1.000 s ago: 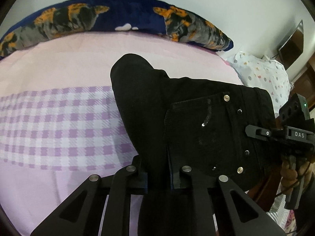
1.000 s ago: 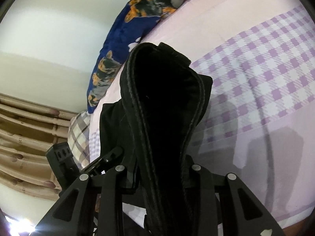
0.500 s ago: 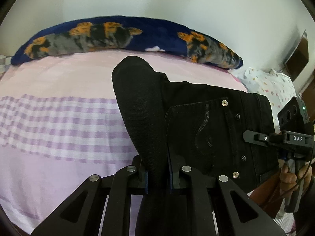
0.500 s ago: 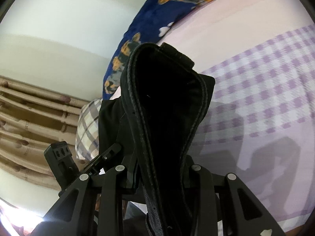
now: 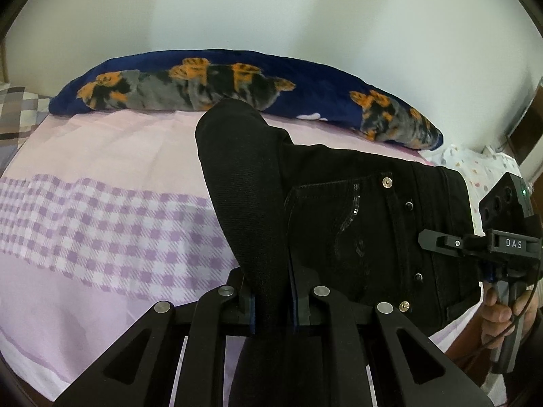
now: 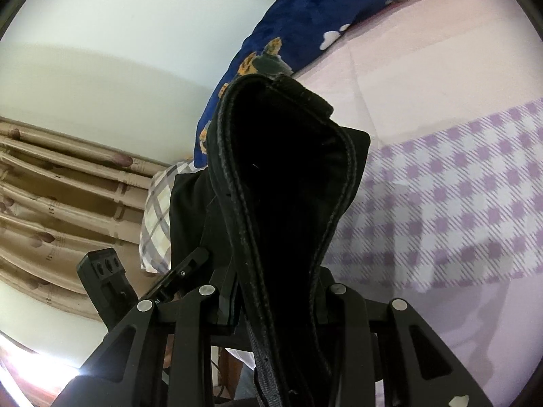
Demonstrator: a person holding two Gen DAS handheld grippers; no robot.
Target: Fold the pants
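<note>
Here both tongs are closed on the black pants, which hang in the air above the bed rather than lying on it. In the left wrist view, the left tongs have their two fingers pressed in on a thick fold of the dark fabric, which rises straight up from between them and ends in a rounded hump ahead of the tips. To the right of that fold the pants spread out flat, showing a back pocket with metal rivets and a line of sequins. Further right, at the far edge of the cloth, the right tongs come in from the side, and the person's right hand is wrapped round their handle.

In the right wrist view, the right tongs grip the waistband end of the pants; the stitched band loops up from between the fingers and curls over ahead of them. To the left of these tongs and a little behind the cloth, the body of the left tongs shows, touching the fabric.

Beyond both pairs of tongs lies the pink sheet with its purple check band, and past that a navy blanket with orange markings along the wall. A brown curtain hangs to the left of the right tongs.
</note>
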